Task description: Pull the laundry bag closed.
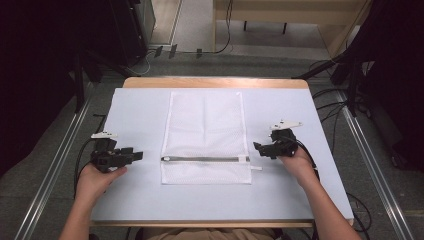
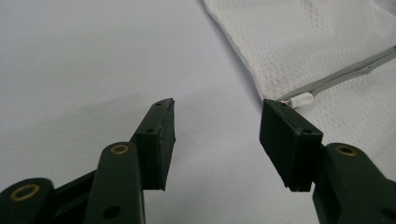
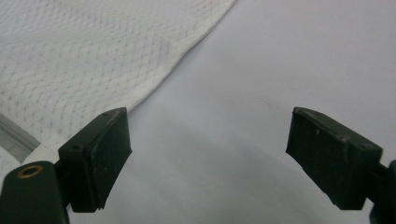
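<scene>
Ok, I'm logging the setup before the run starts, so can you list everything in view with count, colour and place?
mesh bag: one, white, flat at the middle of the mat, between the two grippers.
zipper: one, grey, running across the bag near its near edge, pull at its left end.
mat: one, pale blue-white, covering most of the table.
table: one, light wood, edge showing at the far side.
left gripper: one, black, left of the bag, jaws open with nothing between them.
right gripper: one, black, right of the bag, jaws open with nothing between them.
hands: two, each holding a gripper.
</scene>
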Demonstrator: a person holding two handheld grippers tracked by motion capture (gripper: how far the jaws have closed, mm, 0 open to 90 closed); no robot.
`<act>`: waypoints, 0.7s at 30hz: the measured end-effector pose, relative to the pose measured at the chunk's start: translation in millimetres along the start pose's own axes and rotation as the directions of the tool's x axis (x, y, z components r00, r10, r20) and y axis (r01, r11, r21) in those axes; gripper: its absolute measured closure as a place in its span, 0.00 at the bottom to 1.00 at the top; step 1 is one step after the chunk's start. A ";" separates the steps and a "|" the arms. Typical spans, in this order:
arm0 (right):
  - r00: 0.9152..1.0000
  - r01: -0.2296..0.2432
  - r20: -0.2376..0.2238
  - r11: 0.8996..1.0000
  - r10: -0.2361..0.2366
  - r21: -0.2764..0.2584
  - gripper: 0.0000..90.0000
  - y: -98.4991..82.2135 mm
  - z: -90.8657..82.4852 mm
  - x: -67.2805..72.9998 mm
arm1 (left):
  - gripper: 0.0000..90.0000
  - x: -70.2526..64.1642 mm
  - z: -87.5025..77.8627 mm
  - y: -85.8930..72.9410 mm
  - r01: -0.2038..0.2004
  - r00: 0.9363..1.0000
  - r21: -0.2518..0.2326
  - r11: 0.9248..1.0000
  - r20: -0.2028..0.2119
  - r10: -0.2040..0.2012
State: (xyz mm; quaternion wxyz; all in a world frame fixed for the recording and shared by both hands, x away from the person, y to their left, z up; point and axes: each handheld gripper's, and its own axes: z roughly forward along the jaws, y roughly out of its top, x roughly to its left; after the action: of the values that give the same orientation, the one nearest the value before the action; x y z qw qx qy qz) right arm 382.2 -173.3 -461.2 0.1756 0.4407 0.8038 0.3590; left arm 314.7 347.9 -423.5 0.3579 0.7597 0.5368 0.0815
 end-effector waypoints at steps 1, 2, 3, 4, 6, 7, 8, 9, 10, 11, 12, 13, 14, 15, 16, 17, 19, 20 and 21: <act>1.000 -0.001 0.005 1.000 0.000 0.003 0.16 0.8 -0.1 0.3 | 0.54 -0.5 -1.2 0.1 -0.005 1.000 0.000 1.000 0.001 0.005; 1.000 -0.017 0.020 1.000 0.017 0.006 0.16 3.8 0.0 1.1 | 0.57 -0.8 -2.7 0.7 0.004 1.000 -0.001 1.000 0.003 -0.004; 1.000 -0.021 0.023 1.000 0.021 0.007 0.16 4.7 0.0 1.3 | 0.58 -1.0 -3.3 1.0 0.004 1.000 -0.004 1.000 -0.005 -0.004; 0.999 -0.033 0.026 0.999 0.033 0.006 0.16 5.8 0.3 2.2 | 0.59 -1.2 -3.9 0.8 -0.004 1.000 -0.009 1.000 -0.015 0.004; 0.999 -0.032 0.029 0.999 0.032 0.004 0.15 6.9 0.9 3.7 | 0.61 -0.8 -3.8 0.1 -0.019 1.000 -0.007 1.000 -0.024 0.019; 0.999 -0.025 0.030 1.000 0.025 0.000 0.15 7.3 0.9 4.7 | 0.61 -0.4 -3.6 -0.2 -0.022 0.999 -0.004 1.000 -0.027 0.022; 0.999 -0.027 0.034 1.000 0.027 -0.002 0.15 7.8 0.8 5.6 | 0.60 -0.3 -3.2 -0.5 -0.019 0.999 -0.002 1.000 -0.031 0.019; 0.999 -0.022 0.040 1.000 0.023 -0.004 0.15 8.3 0.7 6.2 | 0.60 0.0 -2.9 -0.5 -0.009 1.000 0.003 1.000 -0.023 0.009; 0.999 -0.025 0.042 1.000 0.025 -0.003 0.15 8.8 0.2 6.8 | 0.60 0.1 -2.6 -0.3 0.000 1.000 0.006 1.000 -0.007 0.000; 0.999 -0.016 0.043 1.000 0.016 -0.005 0.15 9.1 -0.1 6.8 | 0.60 -0.7 -2.4 -0.3 -0.005 1.000 0.001 1.000 -0.006 0.005; 0.999 -0.016 0.043 1.000 0.016 -0.005 0.15 9.1 -0.1 6.8 | 0.59 -0.7 -2.4 -0.3 -0.005 1.000 0.001 1.000 -0.006 0.005; 1.000 -0.007 0.030 1.000 0.007 0.000 0.15 9.4 -1.2 7.1 | 0.59 -2.0 -2.0 0.4 -0.005 1.000 0.003 1.000 0.008 0.005; 1.000 -0.003 0.023 1.000 0.003 0.002 0.15 9.5 -1.5 7.1 | 0.57 -2.4 -1.5 0.8 -0.004 1.000 -0.001 1.000 0.017 0.004; 1.000 0.000 0.020 1.000 0.000 0.005 0.15 9.5 -1.7 7.4 | 0.56 -3.3 -1.1 1.2 -0.008 1.000 0.004 1.000 0.020 0.008; 1.000 0.004 0.011 1.000 -0.004 0.010 0.15 9.6 -1.9 7.6 | 0.55 -4.0 -0.4 1.0 -0.024 1.000 0.003 1.000 0.015 0.023; 1.000 0.007 0.004 1.000 -0.007 0.013 0.15 9.7 -2.3 7.7 | 0.55 -4.8 0.3 0.8 -0.038 0.999 0.002 0.999 0.008 0.038; 1.000 0.015 -0.005 1.000 -0.015 0.012 0.16 10.0 -3.5 7.5 | 0.53 -4.7 2.1 2.2 -0.004 1.000 0.017 1.000 0.022 0.004; 1.000 0.013 0.000 1.000 -0.013 0.013 0.16 10.2 -4.4 7.7 | 0.53 -4.1 3.2 3.3 0.013 0.999 0.025 1.000 0.033 -0.014; 1.000 0.014 -0.004 1.000 -0.014 0.012 0.16 10.2 -5.2 7.5 | 0.50 -3.6 3.7 4.5 0.020 0.999 0.032 0.999 0.037 -0.021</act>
State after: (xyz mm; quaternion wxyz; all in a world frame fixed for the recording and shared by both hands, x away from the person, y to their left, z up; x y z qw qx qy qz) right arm 381.0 -165.5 -450.0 0.1739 0.4354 0.8093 0.3538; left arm 318.5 342.3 -422.5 0.3568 0.7611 0.5388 0.0550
